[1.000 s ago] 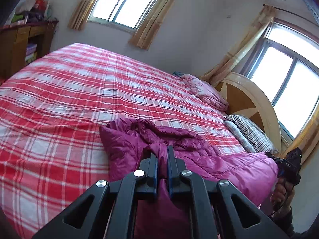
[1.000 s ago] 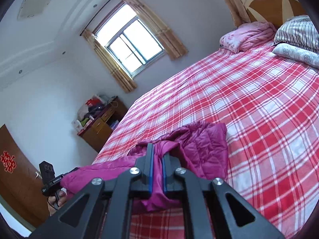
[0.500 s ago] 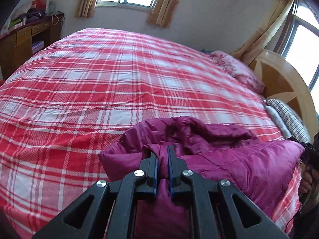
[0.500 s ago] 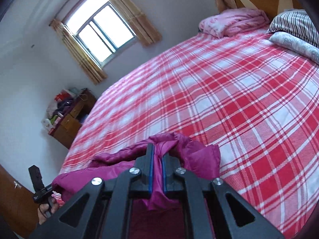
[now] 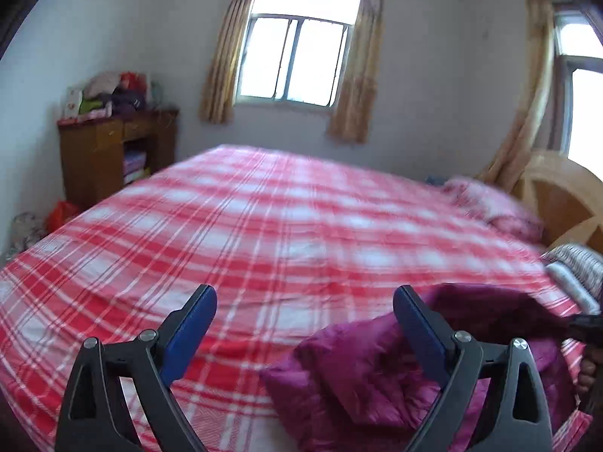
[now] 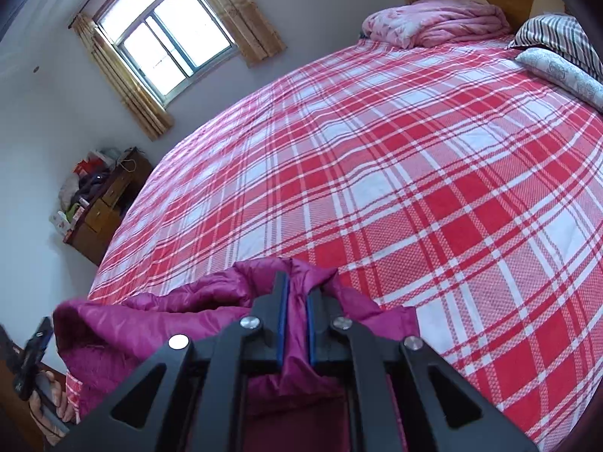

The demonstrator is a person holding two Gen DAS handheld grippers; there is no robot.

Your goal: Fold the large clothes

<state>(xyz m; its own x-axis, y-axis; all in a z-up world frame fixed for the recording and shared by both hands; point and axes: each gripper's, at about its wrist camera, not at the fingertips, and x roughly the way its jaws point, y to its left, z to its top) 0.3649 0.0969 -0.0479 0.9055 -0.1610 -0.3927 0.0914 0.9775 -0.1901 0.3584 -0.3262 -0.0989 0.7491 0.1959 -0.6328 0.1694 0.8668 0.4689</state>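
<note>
A magenta quilted jacket (image 5: 377, 373) lies bunched at the near edge of the bed with the red and white plaid sheet (image 5: 286, 233). My left gripper (image 5: 305, 320) is open and empty, its fingers spread wide, the jacket lying by the right finger. In the right wrist view my right gripper (image 6: 294, 293) is shut on a fold of the jacket (image 6: 158, 324), which rests on the plaid sheet (image 6: 377, 150). The left gripper's handle and hand (image 6: 34, 376) show at the lower left.
A pink folded quilt (image 6: 433, 22), a striped pillow (image 6: 557, 41) and a floral pillow (image 6: 561, 75) lie by the wooden headboard (image 5: 565, 203). A wooden cabinet (image 5: 113, 154) piled with items stands beyond the bed's left side. Curtained windows (image 5: 297, 60) are behind.
My left gripper has opened, let go of the jacket and swung left. The jacket has dropped onto the bed. My right gripper keeps its hold and has lowered.
</note>
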